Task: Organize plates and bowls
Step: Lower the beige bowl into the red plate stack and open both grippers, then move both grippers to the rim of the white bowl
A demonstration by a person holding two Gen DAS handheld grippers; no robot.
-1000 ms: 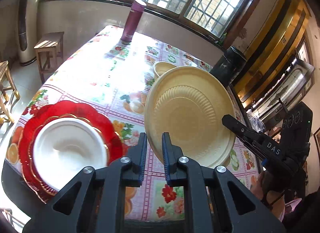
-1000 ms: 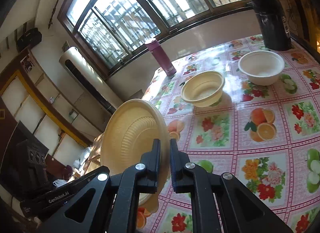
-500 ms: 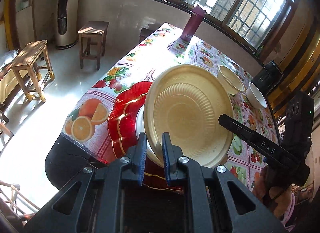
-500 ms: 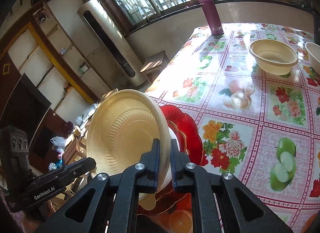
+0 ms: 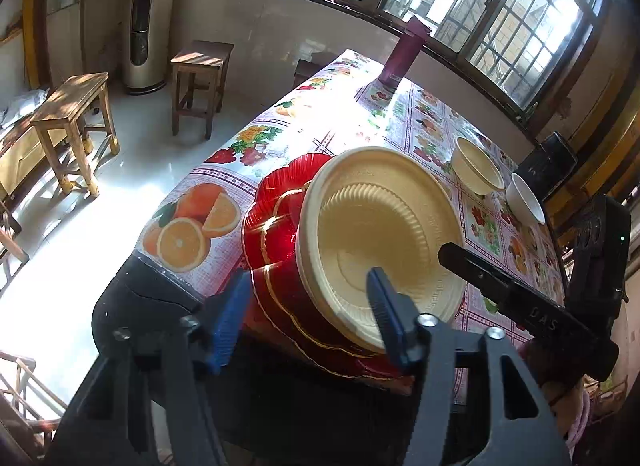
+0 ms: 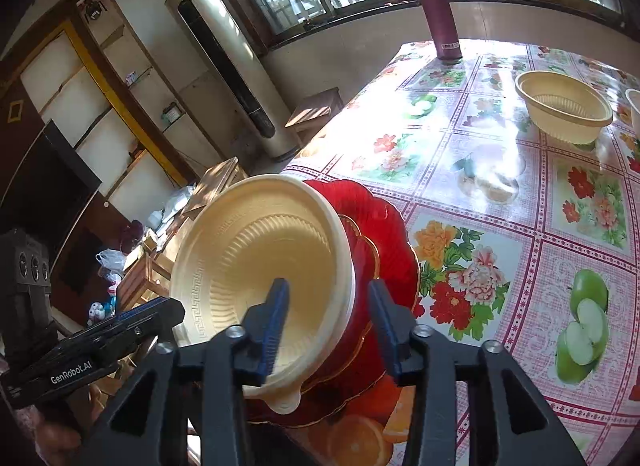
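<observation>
A pale yellow plate [image 5: 380, 234] [image 6: 256, 254] lies tilted on the stack over the red scalloped plate [image 5: 272, 225] [image 6: 380, 225] at the table's near corner. The white dish under it is hidden. My left gripper [image 5: 306, 312] straddles the yellow plate's near rim; its jaws are opening and the pads stand clear of the rim. My right gripper [image 6: 328, 322] straddles the opposite rim, its jaws also opening and not pressing. One right finger [image 5: 520, 298] reaches over the plate in the left wrist view.
A yellow bowl [image 5: 476, 169] [image 6: 564, 105] and a white bowl [image 5: 524, 197] sit further along the flowered tablecloth [image 6: 500, 185]. A purple flask [image 5: 404, 53] [image 6: 438, 13] stands at the far end, a black container [image 5: 548, 161] at the right. Wooden stools [image 5: 200, 81] stand on the floor.
Both grippers carried the yellow plate down onto the red plate stack, then their jaws spread off its rim. The plate now rests on the stack.
</observation>
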